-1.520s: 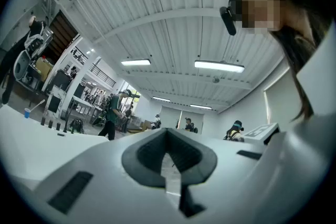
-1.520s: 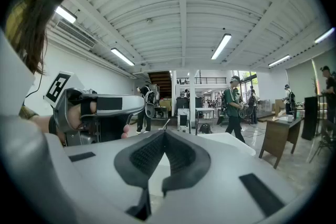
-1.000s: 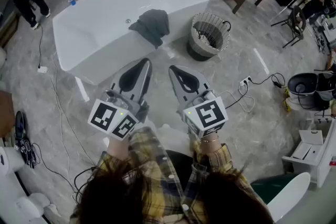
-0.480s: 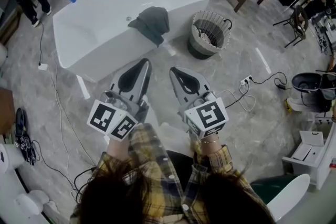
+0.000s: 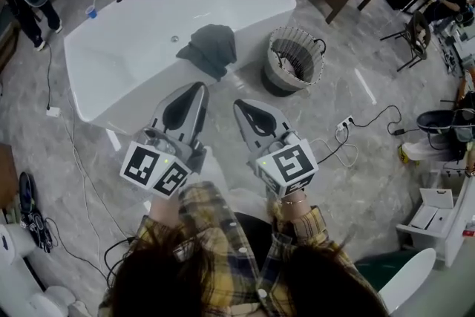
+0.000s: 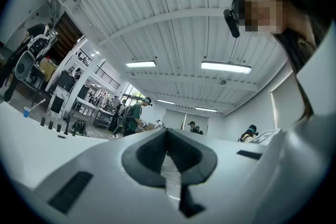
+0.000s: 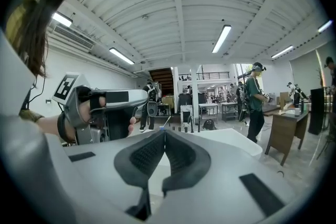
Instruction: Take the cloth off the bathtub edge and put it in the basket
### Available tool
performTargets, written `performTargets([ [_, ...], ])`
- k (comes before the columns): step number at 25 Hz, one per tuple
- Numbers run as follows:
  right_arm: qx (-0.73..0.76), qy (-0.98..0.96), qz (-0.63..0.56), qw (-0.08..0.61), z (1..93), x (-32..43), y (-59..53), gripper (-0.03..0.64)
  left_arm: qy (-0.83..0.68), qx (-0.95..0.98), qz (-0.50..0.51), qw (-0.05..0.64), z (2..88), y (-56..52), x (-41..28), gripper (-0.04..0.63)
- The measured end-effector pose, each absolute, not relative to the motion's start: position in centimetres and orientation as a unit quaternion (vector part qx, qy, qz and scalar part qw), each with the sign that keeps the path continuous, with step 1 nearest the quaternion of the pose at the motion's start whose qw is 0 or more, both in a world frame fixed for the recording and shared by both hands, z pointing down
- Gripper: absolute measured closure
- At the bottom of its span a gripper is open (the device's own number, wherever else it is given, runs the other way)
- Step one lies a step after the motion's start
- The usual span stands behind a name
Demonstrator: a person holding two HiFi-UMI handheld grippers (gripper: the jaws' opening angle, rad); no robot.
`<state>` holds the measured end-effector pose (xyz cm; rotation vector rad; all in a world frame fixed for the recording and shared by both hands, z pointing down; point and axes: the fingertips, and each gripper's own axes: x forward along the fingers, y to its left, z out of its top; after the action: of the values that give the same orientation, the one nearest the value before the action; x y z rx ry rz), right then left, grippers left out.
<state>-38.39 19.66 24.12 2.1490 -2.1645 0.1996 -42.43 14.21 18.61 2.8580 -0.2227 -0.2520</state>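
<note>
Grey marble-ish floor, big busy workshop room. Both grippers are pinched fully closed with nothing in them, left gripper (image 5: 197, 87) and right gripper (image 5: 239, 103) side by side. The cloth (image 5: 210, 48) sits well clear of them, roughly 12 o'clock from the left tips and 11 from the right, draped over the near edge of the white bathtub (image 5: 126, 41). The wicker basket (image 5: 315, 64) stands on the floor at the cloth's 3 o'clock, and its inside is too dark to read. The cloth is dark grey and rumpled, with its lower point hanging over the rim.
</note>
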Motion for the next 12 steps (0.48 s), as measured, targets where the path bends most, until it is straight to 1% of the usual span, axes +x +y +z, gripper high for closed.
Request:
performTargets([
  [12,0.716,-0.695,0.055,0.047,23.9,-34.5,8.0,0.601,-0.058,0.987,-0.090,0.120,18.0,2.0,-38.5,0.578],
])
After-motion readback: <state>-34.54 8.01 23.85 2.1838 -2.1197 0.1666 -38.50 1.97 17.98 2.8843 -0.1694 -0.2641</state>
